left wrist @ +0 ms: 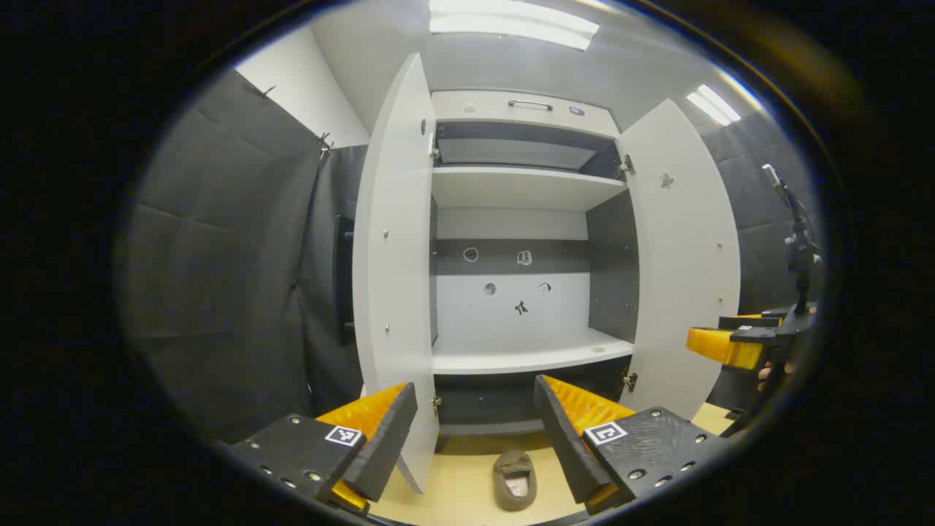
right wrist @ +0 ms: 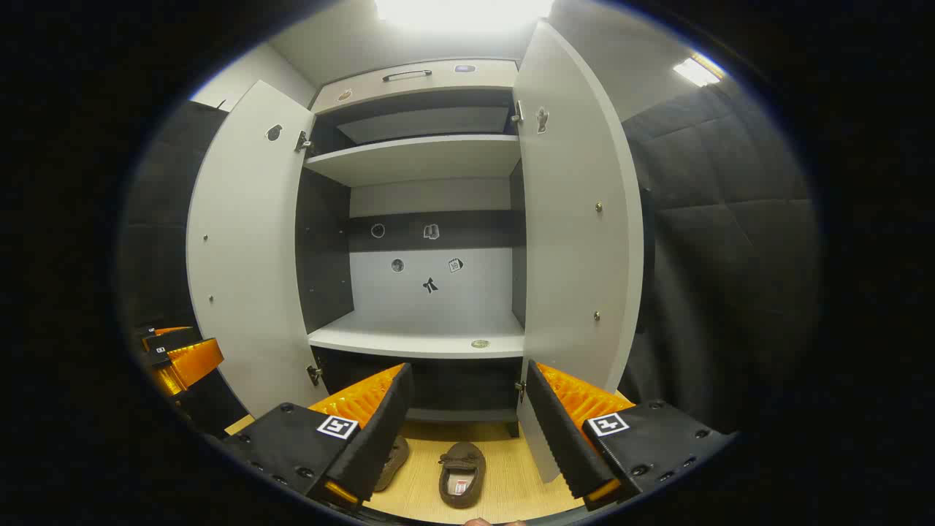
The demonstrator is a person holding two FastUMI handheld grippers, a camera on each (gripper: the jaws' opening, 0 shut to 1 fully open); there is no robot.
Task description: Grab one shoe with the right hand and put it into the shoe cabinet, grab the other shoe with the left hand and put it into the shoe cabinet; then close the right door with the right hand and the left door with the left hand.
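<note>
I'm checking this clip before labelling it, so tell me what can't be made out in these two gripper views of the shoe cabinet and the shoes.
- Second shoe, right gripper view: mostly hidden behind the right gripper's own finger.
- Bottom compartment, left gripper view: too dark to see inside.
- Small stickers on the cabinet's back wall: too small to identify.
- Left gripper, right gripper view: cut off by the edge, jaws unclear there.
- First shoe, left gripper view: label inside unreadable.

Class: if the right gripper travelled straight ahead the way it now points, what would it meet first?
Probably the white back panel of the open shoe cabinet, above the lower shelf; the right gripper is open and nothing stands between, though depth is unclear.
</note>
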